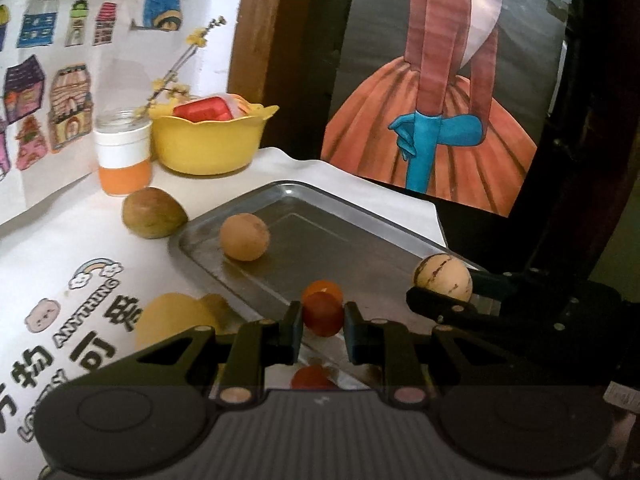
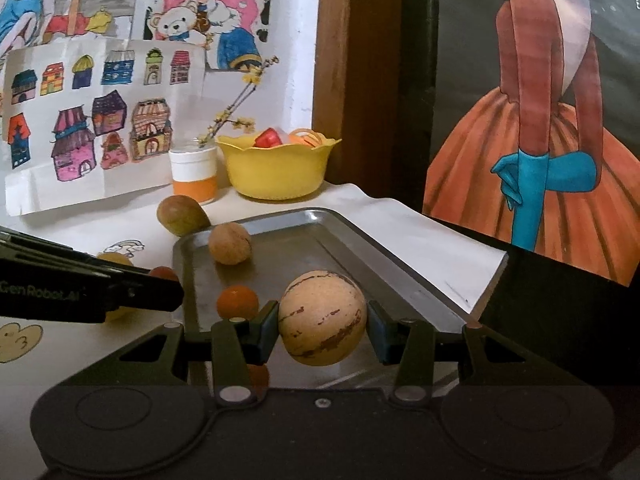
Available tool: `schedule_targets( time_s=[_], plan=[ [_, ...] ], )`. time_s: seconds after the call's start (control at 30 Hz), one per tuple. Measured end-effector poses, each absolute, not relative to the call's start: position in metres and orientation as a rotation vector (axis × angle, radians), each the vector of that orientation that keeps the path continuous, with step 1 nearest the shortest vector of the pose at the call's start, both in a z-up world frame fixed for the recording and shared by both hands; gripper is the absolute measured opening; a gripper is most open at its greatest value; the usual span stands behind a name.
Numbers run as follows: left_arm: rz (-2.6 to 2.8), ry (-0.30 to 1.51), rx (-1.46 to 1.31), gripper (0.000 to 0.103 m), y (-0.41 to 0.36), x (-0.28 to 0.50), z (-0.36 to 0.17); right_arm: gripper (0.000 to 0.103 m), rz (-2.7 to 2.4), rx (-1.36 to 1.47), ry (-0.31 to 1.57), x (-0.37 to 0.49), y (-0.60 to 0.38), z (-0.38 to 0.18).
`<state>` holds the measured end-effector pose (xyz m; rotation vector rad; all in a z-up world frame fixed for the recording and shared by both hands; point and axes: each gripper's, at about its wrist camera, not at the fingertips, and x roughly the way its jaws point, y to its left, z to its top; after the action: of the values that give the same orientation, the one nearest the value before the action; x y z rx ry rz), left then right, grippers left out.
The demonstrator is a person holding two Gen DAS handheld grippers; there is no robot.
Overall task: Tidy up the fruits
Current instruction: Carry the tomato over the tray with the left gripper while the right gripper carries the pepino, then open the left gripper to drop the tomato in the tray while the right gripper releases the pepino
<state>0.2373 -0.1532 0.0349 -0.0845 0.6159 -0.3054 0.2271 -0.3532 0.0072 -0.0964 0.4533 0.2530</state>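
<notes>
A: Two grippers, both loaded. Left gripper (image 1: 322,322) pinches a small red fruit (image 1: 322,314), jaws narrow, over the metal tray's (image 1: 360,240) near edge.

B: Right?

A: Right gripper (image 2: 322,326) spread wide around a striped melon-like fruit (image 2: 322,317), pads touching, above the tray.

B: Farther back?

A: Orange fruit (image 2: 237,302), then tan round fruit (image 2: 230,249) on tray; green-brown fruit (image 2: 182,215) just beside its far corner; yellow bowl (image 2: 280,172) behind.

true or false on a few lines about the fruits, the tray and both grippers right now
1. The right gripper holds the striped cream round fruit. True.
2. The left gripper is empty. False: a small dark red round fruit sits between its fingers.
3. The tan round fruit lies in the grey metal tray. True.
4. The green-brown oval fruit is in the yellow plastic bowl. False: it lies on the tablecloth beside the tray.
</notes>
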Motion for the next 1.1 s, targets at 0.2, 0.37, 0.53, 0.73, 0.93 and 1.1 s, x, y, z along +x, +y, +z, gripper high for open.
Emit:
schedule_targets(
  time_s=[0.2,0.37,0.53,0.73,0.93,1.1],
  plan=[
    [-0.322,0.638,-0.065,0.023,-0.165,0.246,0.026,0.048,0.247,-0.087,0.469,0.235,-0.36,0.0],
    [-0.317,0.655,-0.054,0.023,-0.167,0.251,0.021,0.048,0.251,-0.086,0.479,0.238,-0.361,-0.005],
    [-0.314,0.671,-0.05,0.023,-0.168,0.253,0.018,0.048,0.256,-0.092,0.486,0.241,-0.358,-0.007],
    [-0.315,0.684,-0.053,0.023,-0.167,0.254,0.015,0.048,0.254,-0.097,0.487,0.241,-0.356,-0.007],
    [-0.316,0.697,-0.052,0.023,-0.167,0.254,0.013,0.049,0.254,-0.099,0.487,0.242,-0.356,-0.008],
    [-0.316,0.698,-0.045,0.024,-0.167,0.254,0.013,0.049,0.254,-0.099,0.486,0.242,-0.356,-0.008]
  ],
)
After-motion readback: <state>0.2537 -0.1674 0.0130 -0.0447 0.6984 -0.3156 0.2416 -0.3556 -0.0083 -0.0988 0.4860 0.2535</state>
